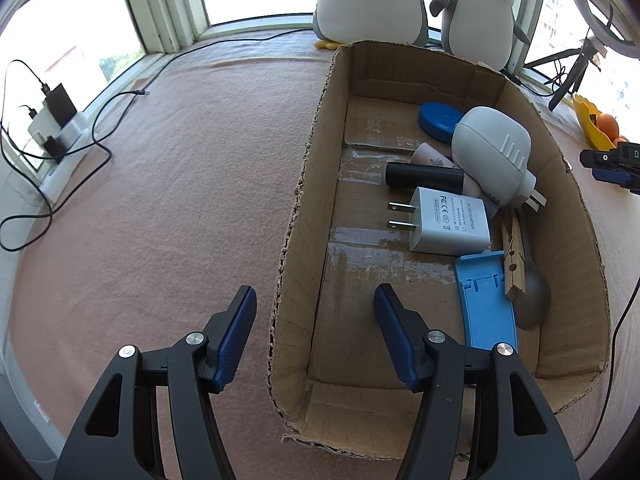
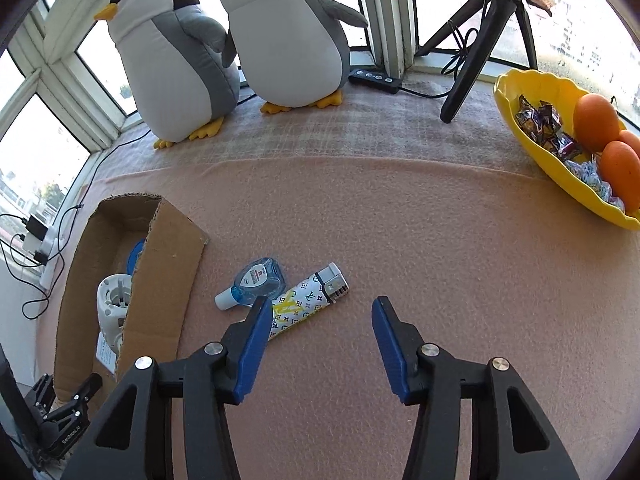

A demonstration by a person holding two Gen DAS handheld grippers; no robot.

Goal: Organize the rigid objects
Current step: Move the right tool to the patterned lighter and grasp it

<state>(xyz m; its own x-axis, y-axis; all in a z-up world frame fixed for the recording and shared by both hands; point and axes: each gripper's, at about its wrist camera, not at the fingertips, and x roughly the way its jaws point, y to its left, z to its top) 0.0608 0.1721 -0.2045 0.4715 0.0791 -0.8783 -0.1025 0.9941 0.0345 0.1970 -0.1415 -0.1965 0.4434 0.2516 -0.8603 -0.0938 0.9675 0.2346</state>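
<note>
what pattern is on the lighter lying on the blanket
White with a printed monogram pattern in yellow, blue and black; the lighter shows best in the right wrist view.

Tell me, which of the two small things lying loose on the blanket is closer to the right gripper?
The patterned lighter: its lower end disappears behind the right gripper's left finger. The small blue bottle lies beyond it, nearer the cardboard box.

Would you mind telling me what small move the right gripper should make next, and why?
Probably shift the right gripper slightly left and forward, so the patterned lighter sits centred between its jaws. The lighter still lies on the blanket outside the cardboard box, partly behind the left jaw, and the jaws hold nothing.
</note>
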